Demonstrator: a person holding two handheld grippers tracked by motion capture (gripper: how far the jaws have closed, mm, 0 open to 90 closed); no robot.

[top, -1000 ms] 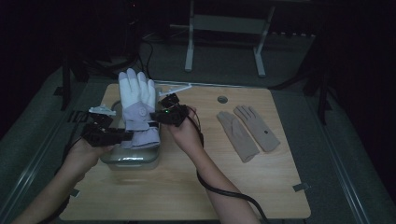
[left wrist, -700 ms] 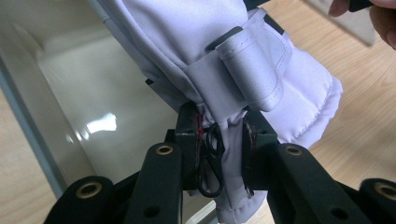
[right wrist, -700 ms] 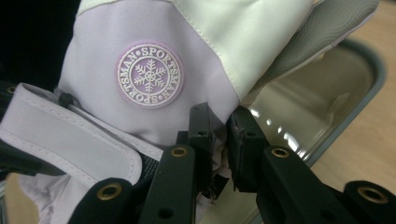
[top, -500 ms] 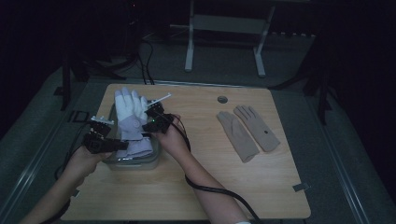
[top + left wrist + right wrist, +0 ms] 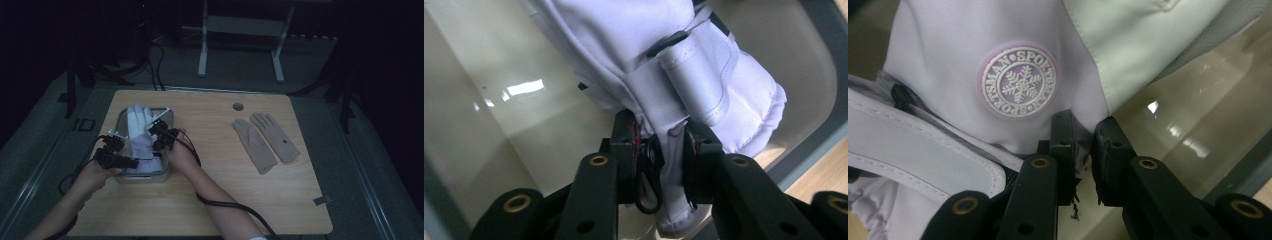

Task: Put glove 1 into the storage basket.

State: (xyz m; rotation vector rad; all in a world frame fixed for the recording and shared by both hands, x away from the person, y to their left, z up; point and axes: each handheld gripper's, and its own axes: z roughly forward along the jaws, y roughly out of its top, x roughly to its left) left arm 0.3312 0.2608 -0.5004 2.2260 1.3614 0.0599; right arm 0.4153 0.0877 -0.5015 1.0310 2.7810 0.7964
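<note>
Sitting on dim grey floor, wooden table (image 5: 210,200), tan gloves (image 5: 266,143)

white glove (image 5: 684,55): smooth matt cloth with stitched seams, frayed at the cuff; a raised rubbery snowflake badge (image 5: 1018,81) is being shown.
bin (image 5: 499,100): glossy plastic, light being reflected.
table (image 5: 250,190): matt pale wood grain.
tan gloves (image 5: 267,142): soft matt cloth.
left gripper (image 5: 659,165): matt black plastic.
</note>
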